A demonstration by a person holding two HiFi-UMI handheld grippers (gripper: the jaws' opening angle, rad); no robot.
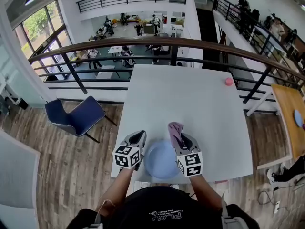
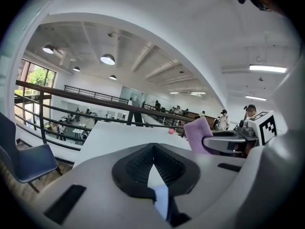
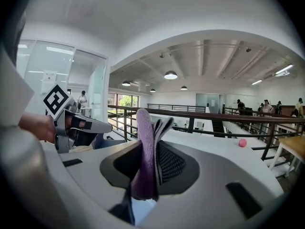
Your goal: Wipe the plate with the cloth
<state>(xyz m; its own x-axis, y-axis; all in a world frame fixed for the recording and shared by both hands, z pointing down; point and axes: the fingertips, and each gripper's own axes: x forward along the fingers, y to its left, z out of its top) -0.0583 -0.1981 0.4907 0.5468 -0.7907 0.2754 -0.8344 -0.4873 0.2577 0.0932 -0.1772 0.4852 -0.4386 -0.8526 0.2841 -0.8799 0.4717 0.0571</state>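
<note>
Purple soft cloth (image 1: 174, 129) clamped in right gripper (image 1: 183, 137), left gripper (image 1: 138, 136) closed empty, round pale-blue plate (image 1: 159, 162) between them

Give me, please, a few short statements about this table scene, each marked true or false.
1. The right tool grips the purple cloth. True.
2. The pink ball lies on the blue plate. False: it sits on the white table near its far right edge, well apart from the plate.
3. The left tool has its jaws wide open. False: they are shut together.
4. The plate lies at the table's near edge, between the two tools. True.
5. The blue chair stands on the floor to the table's right. False: it stands to the left.
</note>
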